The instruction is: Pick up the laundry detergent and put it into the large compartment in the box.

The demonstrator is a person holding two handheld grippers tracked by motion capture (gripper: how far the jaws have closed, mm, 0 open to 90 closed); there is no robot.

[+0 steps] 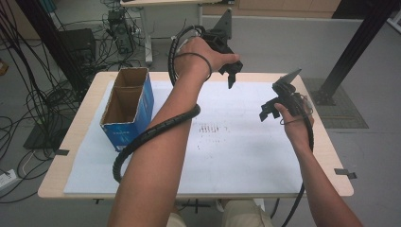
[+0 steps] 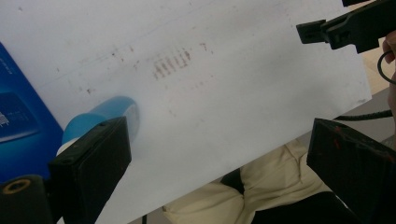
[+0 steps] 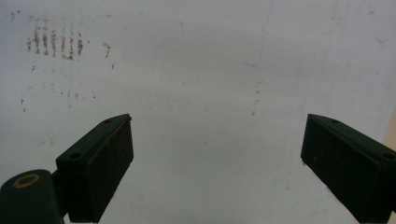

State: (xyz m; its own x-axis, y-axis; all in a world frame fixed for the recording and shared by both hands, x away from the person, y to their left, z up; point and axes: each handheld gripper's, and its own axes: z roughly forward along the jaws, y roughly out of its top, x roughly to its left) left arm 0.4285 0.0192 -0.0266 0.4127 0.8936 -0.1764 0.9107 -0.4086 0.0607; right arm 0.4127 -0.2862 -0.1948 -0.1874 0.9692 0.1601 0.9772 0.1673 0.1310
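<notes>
Forearms lift both tools, left tool [image 1: 231, 75] and right tool [image 1: 267, 112], wide and empty over the surface [image 1: 246, 156]. Blue box [image 1: 127, 108] sits left, open; next I reach toward it.

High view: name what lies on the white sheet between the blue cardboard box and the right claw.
The person's left forearm, wrapped by black ribbed cable, and faint brown marks.
</notes>
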